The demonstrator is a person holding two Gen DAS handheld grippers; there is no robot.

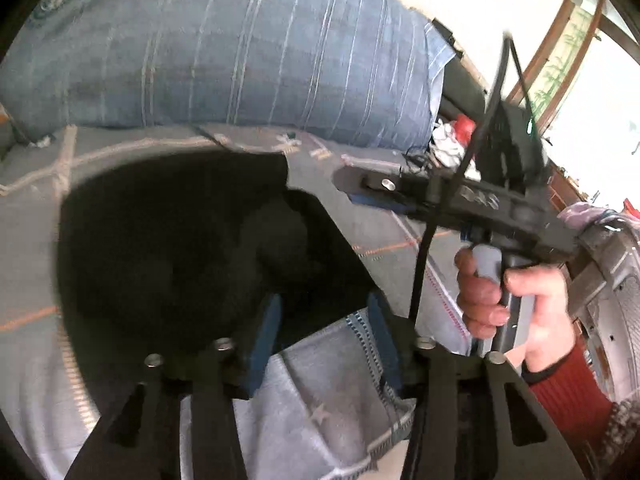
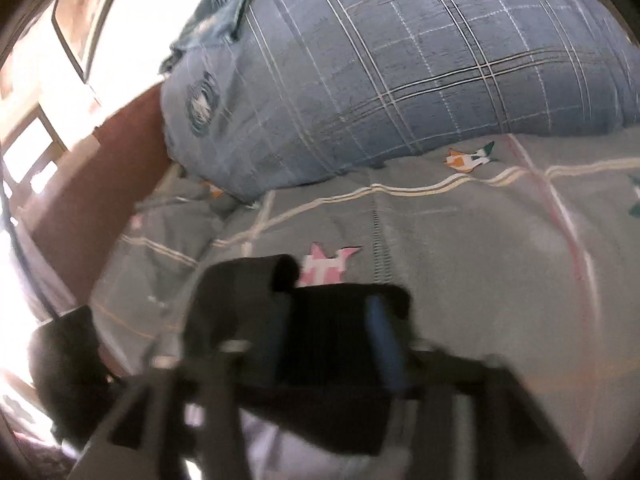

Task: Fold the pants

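Item one, pants [image 1: 180, 248]: black cloth, lying on the grey patterned bedspread [image 1: 36, 248] ahead of and to the left of the left gripper [image 1: 326, 324], reaching back between its blue pads [image 1: 266, 332]; whether the pads press the cloth cannot be told, since they stand apart with dark fabric and a pale grey garment [image 1: 320, 384] with a small star mark filling the gap. Item two, left gripper: fingers set moderately wide, pointing forward over the bed. Item three, plaid blue pillow [image 1: 240, 48]: beyond the left gripper, at the far edge of the bedspread. Item four, right gripper [image 1: 360, 184], seen from the left wrist view: forward and to the right of the left one, raised above the bed, its handle gripped by the right hand [image 1: 516, 300] in a red sleeve. Item five, right wrist view: the right gripper [image 2: 332, 332] has a ribbed black band of the pants [image 2: 328, 344] spanning the gap between its blue pads [image 2: 384, 340], the fingers closed onto it at a moderate width; a rolled black edge sits just left of its tips. Item six, bedspread [image 2: 480, 264]: ahead of the right gripper, with a pink figure just beyond the tips. Item seven, plaid pillow [image 2: 380, 72]: farther ahead.
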